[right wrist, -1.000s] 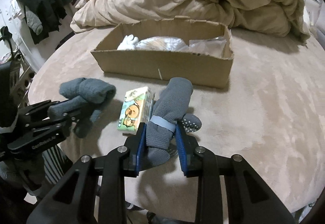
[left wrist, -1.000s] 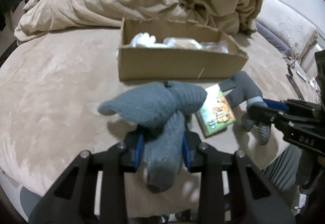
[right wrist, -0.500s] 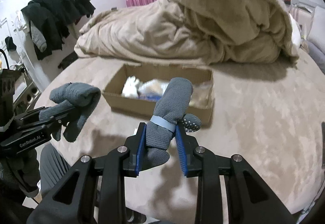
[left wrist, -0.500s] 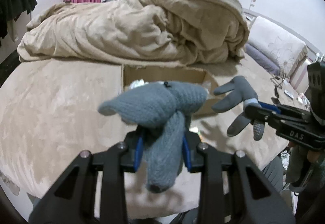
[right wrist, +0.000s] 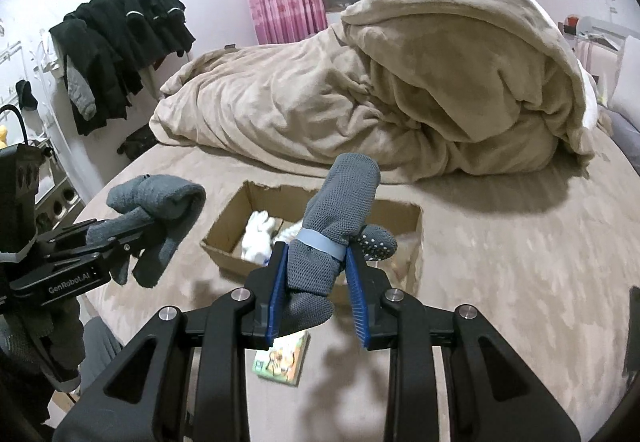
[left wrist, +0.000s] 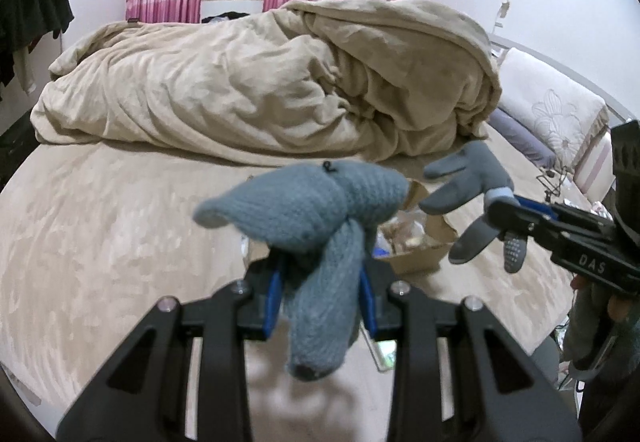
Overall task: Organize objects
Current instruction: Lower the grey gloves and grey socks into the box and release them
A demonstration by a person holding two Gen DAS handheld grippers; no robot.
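Observation:
My left gripper is shut on a rolled blue-grey knit sock and holds it in the air above the bed. My right gripper is shut on a grey sock with a light blue band and grip dots, also raised. Each gripper shows in the other view: the right one with its sock, the left one with its sock. An open cardboard box with white and wrapped items lies below and ahead; only its corner shows in the left wrist view.
A green snack packet lies on the beige bedspread under my right gripper. A heaped beige duvet fills the back of the bed. Dark clothes hang at the left wall. A pillow lies at the right.
Both grippers have risen with their socks. The box and packet now sit lower and smaller in view, and the window and curtains have come into sight.

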